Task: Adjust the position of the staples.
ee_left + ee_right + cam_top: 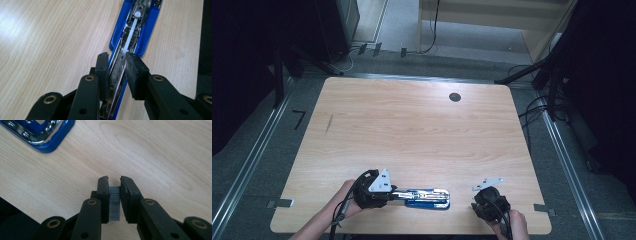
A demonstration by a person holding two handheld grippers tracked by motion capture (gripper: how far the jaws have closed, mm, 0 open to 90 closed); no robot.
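High view: above near edge of table (pixel 412 120), facing forward and down, far off. Left gripper view: close, along jaws onto stapler (pixel 140 27). Right gripper view: close over tabletop; stapler corner (pixel 45 135) shared with both others.

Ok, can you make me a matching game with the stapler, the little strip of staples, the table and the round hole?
Things:
1. stapler
2. strip of staples
3. table
4. round hole

Descriptions:
A. light wood
B. dark, near the far edge
C. blue, lying open, its metal rail pinched by the left gripper
D. grey, pinched by the right gripper

Pairs: 1-C, 2-D, 3-A, 4-B
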